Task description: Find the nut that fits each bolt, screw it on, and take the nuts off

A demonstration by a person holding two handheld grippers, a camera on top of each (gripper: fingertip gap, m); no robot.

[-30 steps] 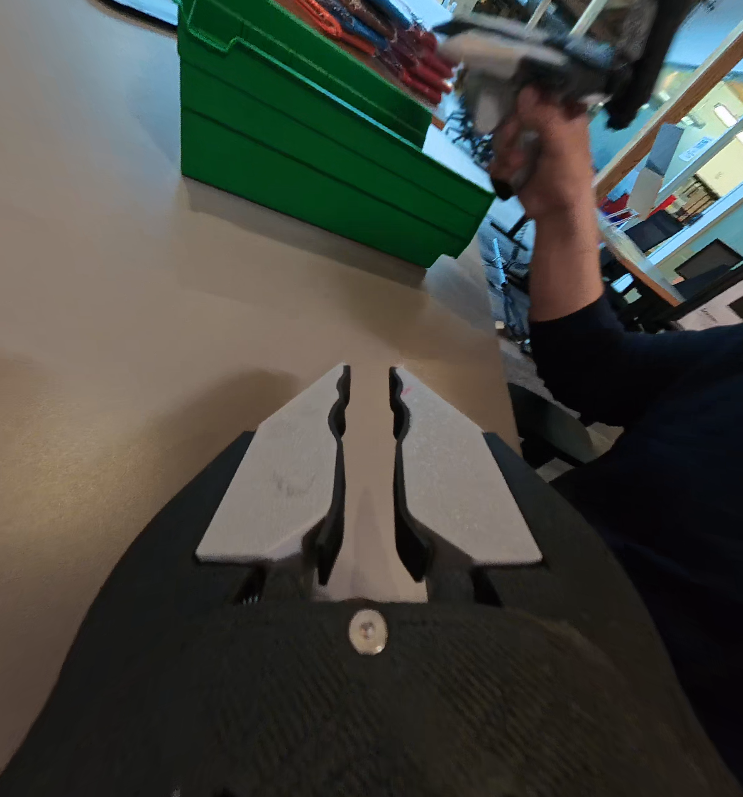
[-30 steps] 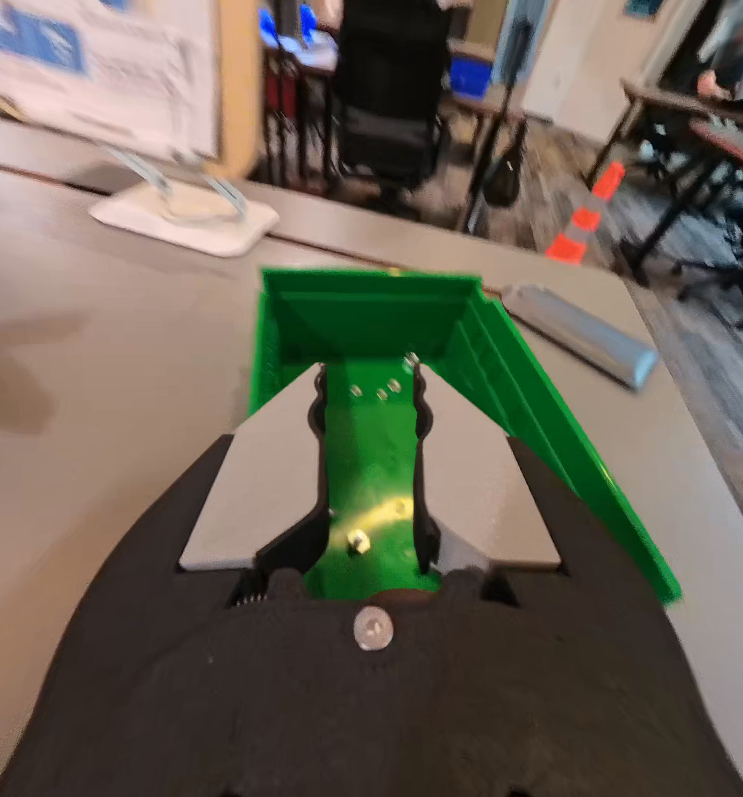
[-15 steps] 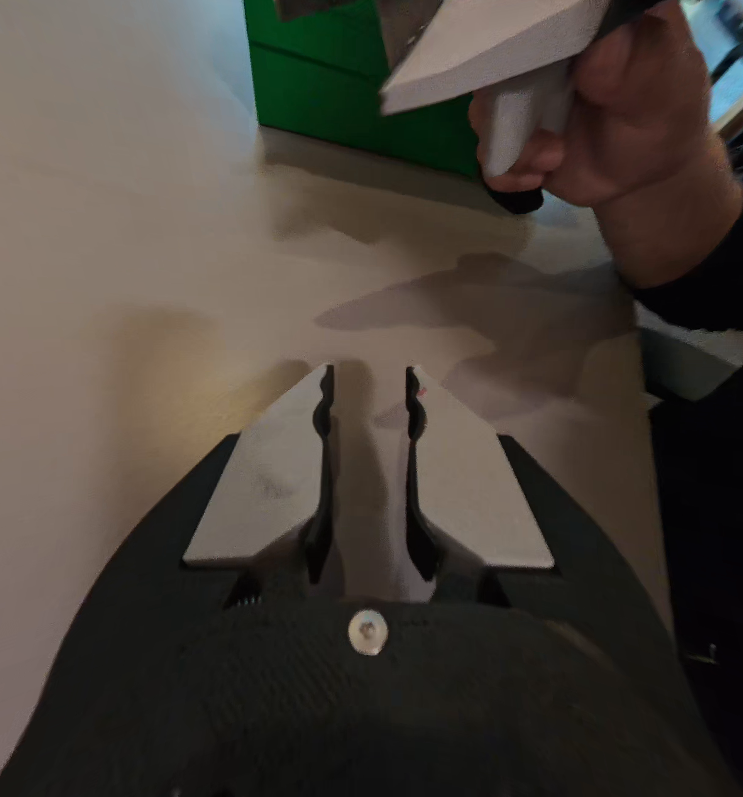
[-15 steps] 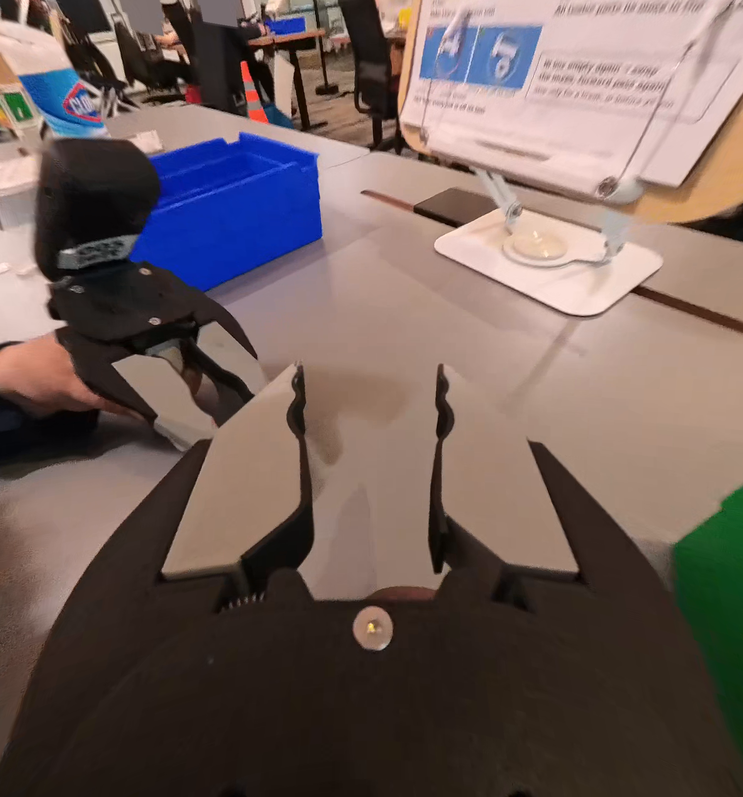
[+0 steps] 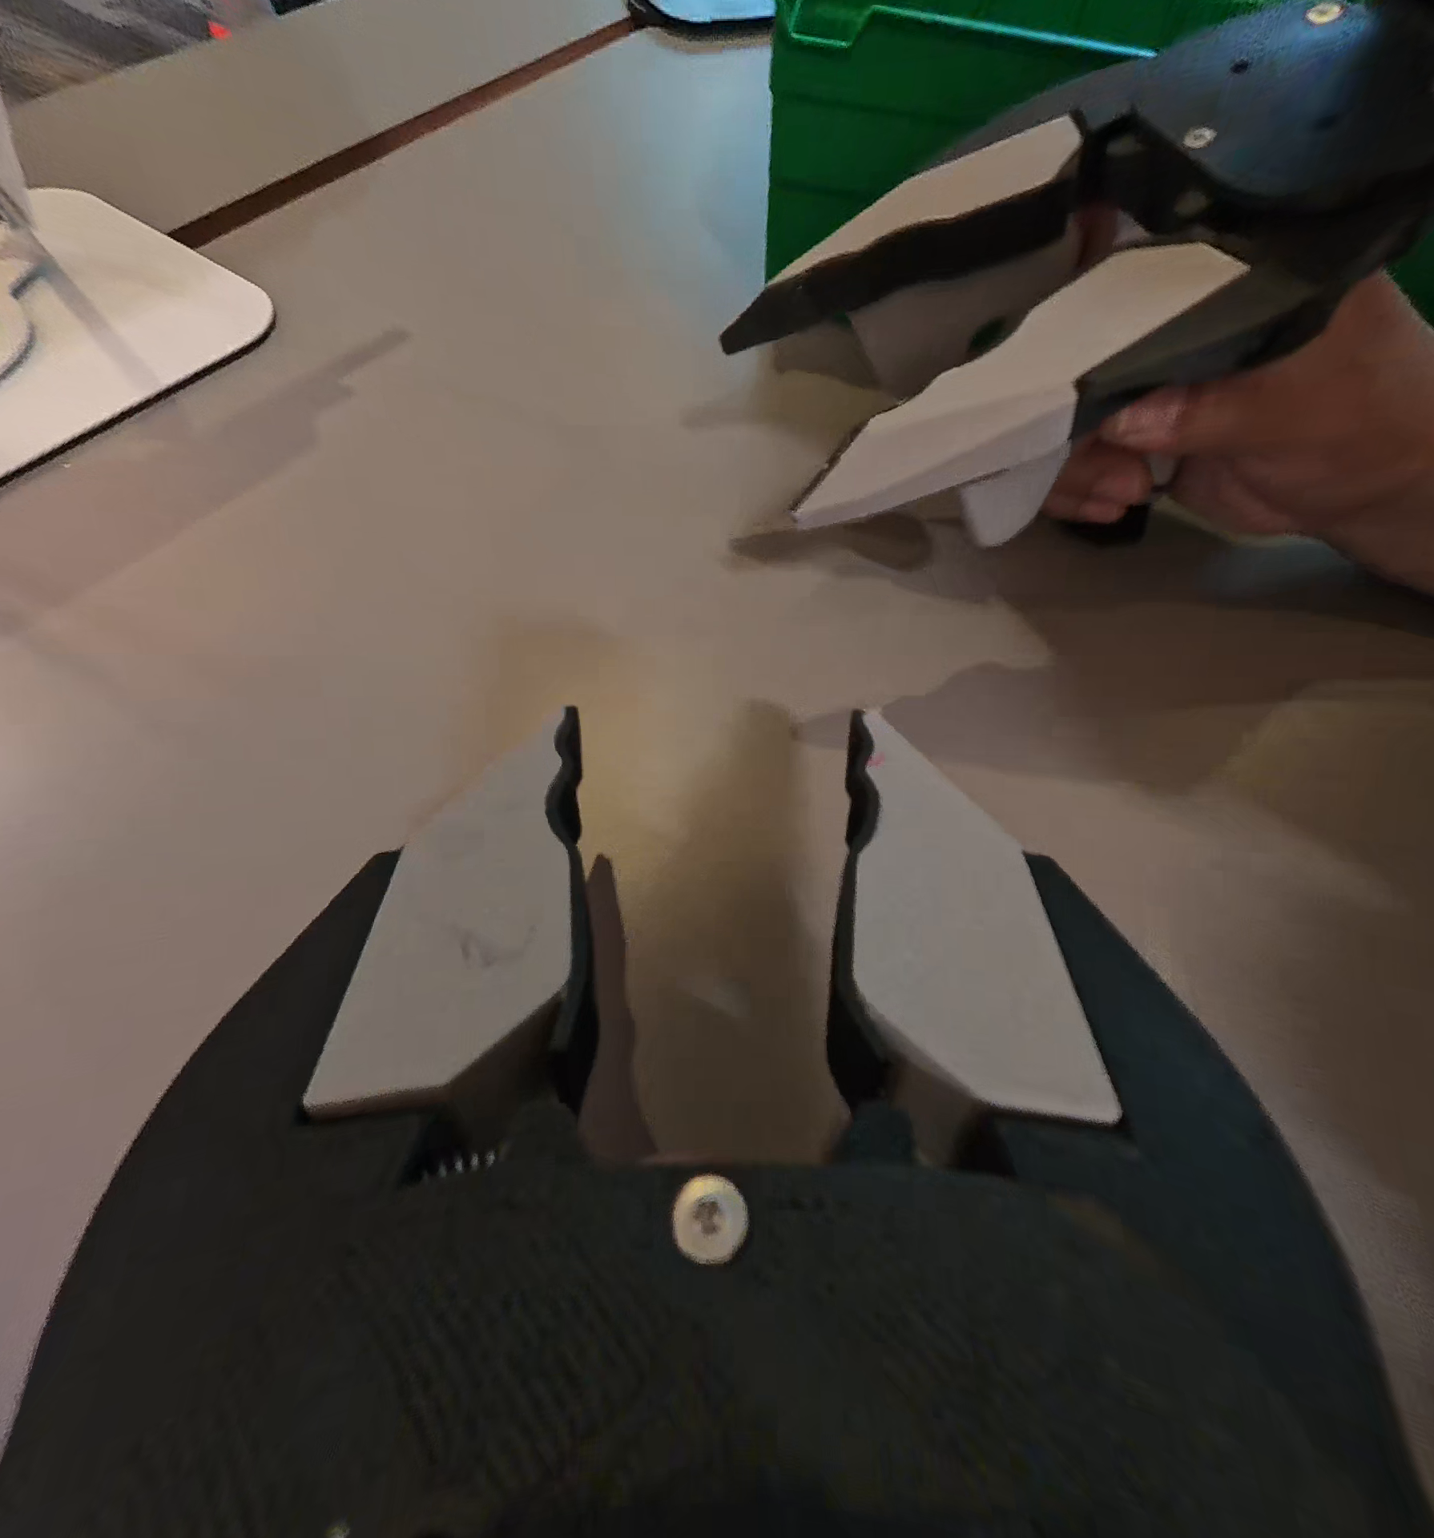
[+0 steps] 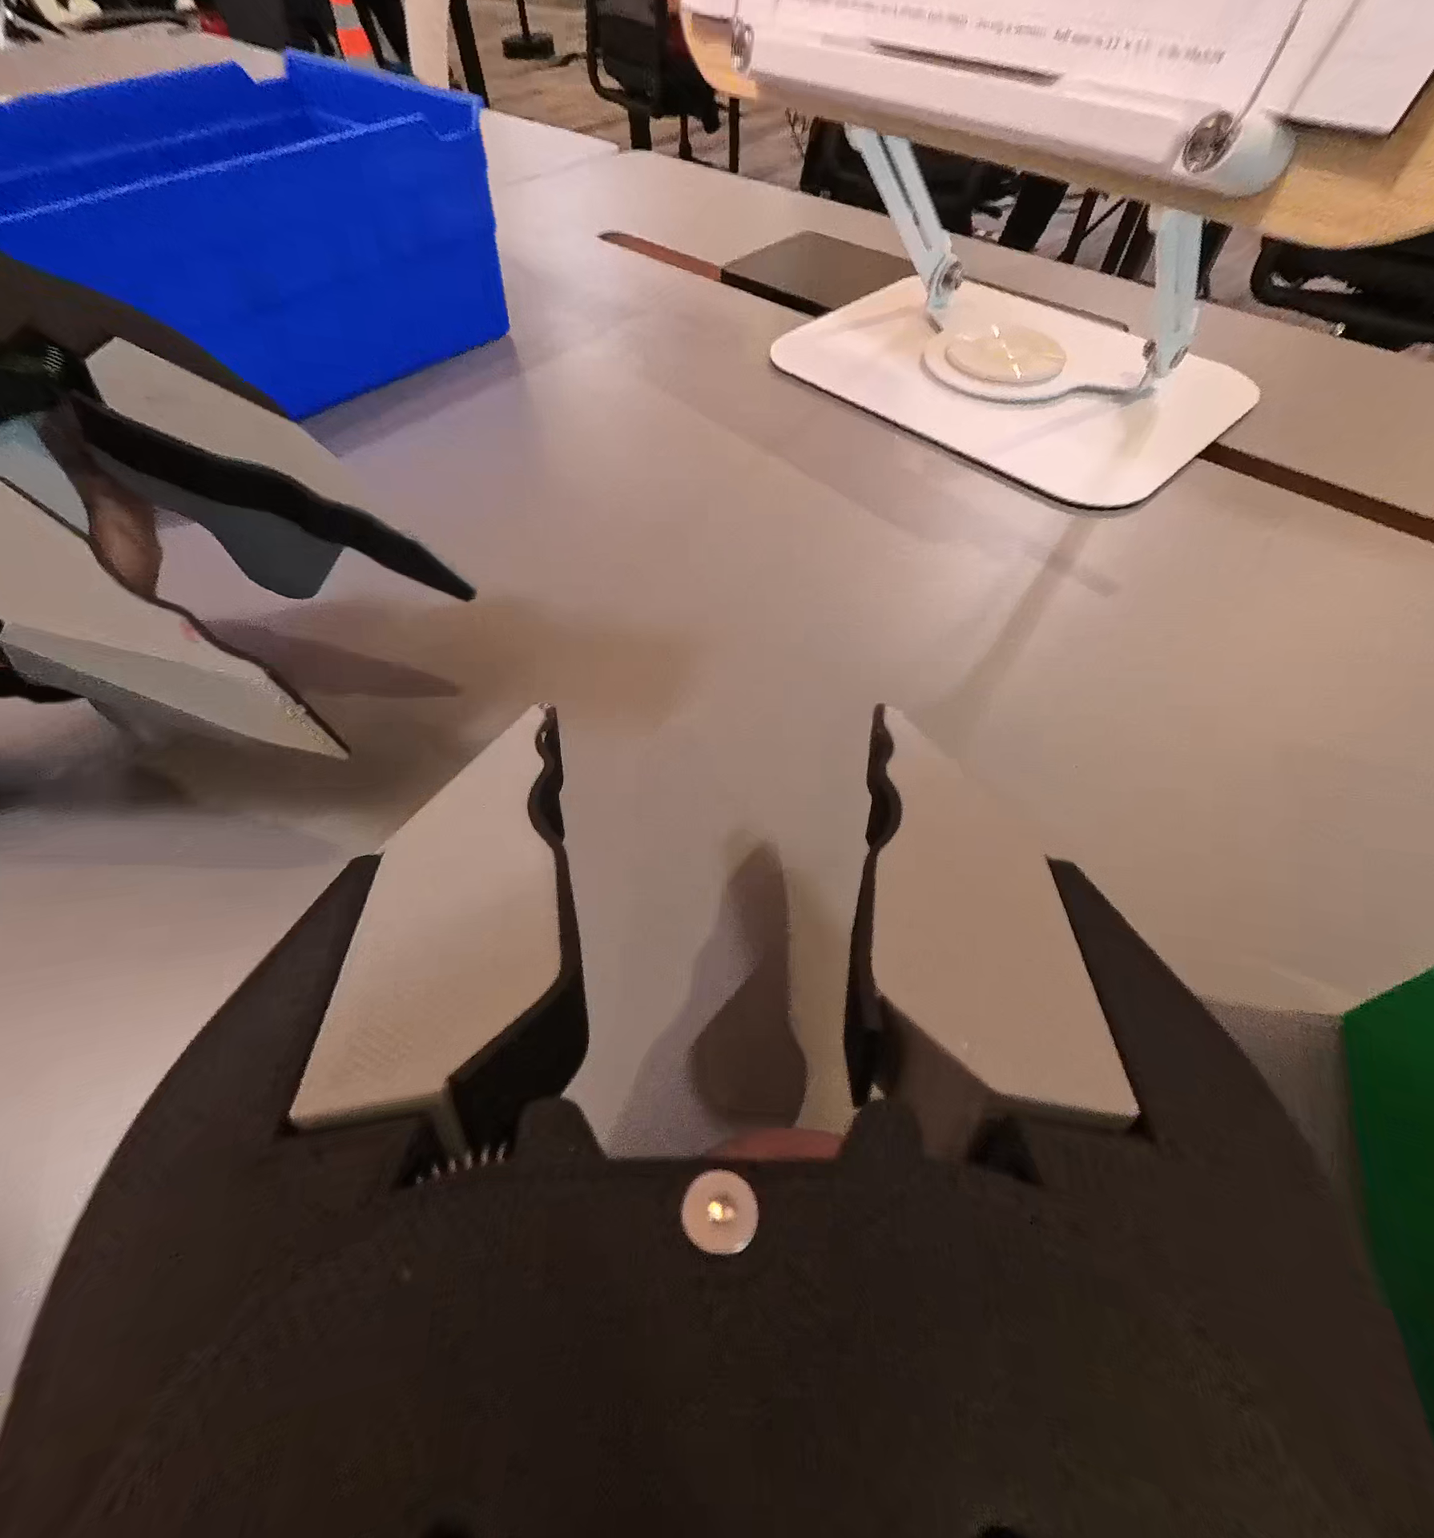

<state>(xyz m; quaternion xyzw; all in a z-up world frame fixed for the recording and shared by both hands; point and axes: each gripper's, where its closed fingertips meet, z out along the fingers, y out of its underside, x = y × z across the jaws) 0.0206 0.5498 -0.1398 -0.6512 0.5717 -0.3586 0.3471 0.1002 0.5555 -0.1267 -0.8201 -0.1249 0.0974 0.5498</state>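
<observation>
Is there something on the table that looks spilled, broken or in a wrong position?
Nothing stands out. The left gripper and the right gripper are both open and empty above bare table. The blue bin and white stand sit upright. No nuts or bolts show.

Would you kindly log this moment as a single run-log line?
left claw: open, empty, over table | right claw: open, empty | green bin: right side | blue bin: left side | nuts, bolts: not in view
</observation>
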